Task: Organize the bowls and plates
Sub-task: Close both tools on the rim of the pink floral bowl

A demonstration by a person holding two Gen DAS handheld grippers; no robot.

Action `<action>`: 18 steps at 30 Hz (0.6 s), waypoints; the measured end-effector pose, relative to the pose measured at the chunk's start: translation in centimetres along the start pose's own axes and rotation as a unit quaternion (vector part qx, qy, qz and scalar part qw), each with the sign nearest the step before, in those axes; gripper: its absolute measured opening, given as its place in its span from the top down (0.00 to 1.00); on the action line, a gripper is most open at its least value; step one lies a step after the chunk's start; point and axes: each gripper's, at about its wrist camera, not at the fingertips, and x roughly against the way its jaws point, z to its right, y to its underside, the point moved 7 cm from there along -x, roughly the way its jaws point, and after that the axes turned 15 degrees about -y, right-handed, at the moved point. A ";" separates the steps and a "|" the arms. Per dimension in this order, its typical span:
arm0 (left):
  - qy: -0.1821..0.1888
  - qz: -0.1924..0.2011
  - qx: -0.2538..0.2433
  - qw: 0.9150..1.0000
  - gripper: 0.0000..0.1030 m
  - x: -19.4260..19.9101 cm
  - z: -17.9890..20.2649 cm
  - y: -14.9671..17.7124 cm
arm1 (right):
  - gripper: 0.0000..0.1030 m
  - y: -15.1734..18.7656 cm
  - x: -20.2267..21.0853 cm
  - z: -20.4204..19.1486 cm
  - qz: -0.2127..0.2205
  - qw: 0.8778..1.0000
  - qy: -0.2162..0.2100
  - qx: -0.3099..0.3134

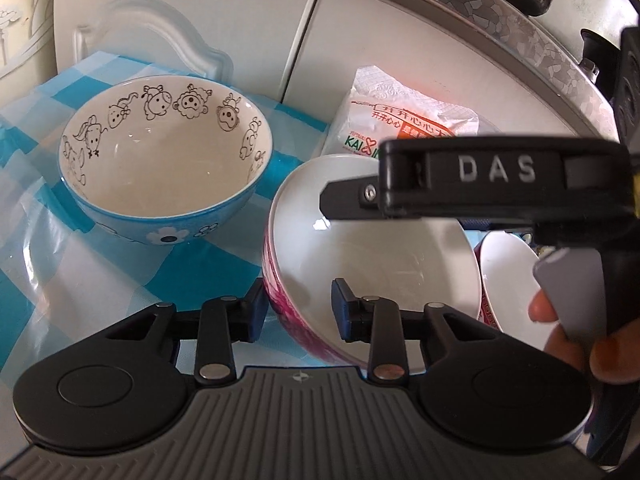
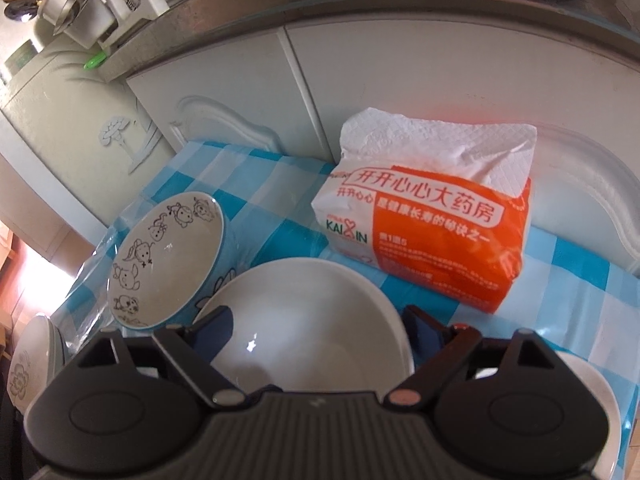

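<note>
White cabinet doors back a blue-checked bench. We find the left tongs narrowed astride the pink-patterned bowl's near rim, the right tongs wide above it. Risk: glazed rim slipping, striking the blue bowl.

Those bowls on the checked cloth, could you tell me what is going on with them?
A person is sorting bowls with a handheld gripper in each hand. The left gripper straddles the near rim of the pink-patterned bowl, one finger outside and one inside; whether the pads press yet is unclear. The right gripper hangs open above the same bowl. The blue cartoon bowl stands untouched beside it on the checked cloth, with a tissue pack behind.
</note>
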 end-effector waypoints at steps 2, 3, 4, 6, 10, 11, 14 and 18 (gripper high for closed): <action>-0.001 -0.001 0.005 1.000 0.66 0.3 -0.6 0.2 | 0.11 0.3 0.2 0.0 0.003 1.000 -0.008 -0.017; -0.001 -0.003 0.007 1.000 0.66 0.6 -1.0 0.2 | 0.11 0.3 0.4 0.0 0.008 0.999 -0.017 -0.029; -0.001 -0.005 0.008 1.000 0.66 0.8 -1.2 0.3 | 0.11 0.5 0.7 -0.1 0.013 0.999 -0.024 -0.038; -0.002 -0.005 0.006 1.000 0.66 1.1 -1.6 0.5 | 0.11 0.9 1.3 -0.5 0.022 0.998 -0.035 -0.049; -0.005 -0.005 0.000 1.000 0.66 1.9 -2.4 0.9 | 0.11 2.1 2.0 -1.5 0.034 0.997 -0.042 -0.057; -0.005 -0.006 0.000 1.000 0.66 2.1 -2.6 1.0 | 0.11 2.4 2.2 -1.7 0.038 0.997 -0.044 -0.060; -0.005 -0.005 -0.004 1.000 0.66 3.1 -3.3 1.5 | 0.11 3.3 2.7 -2.3 0.052 0.995 -0.051 -0.072; -0.003 0.000 -0.018 1.000 0.67 4.4 -3.4 2.1 | 0.11 4.5 4.0 -2.9 0.077 0.991 -0.053 -0.094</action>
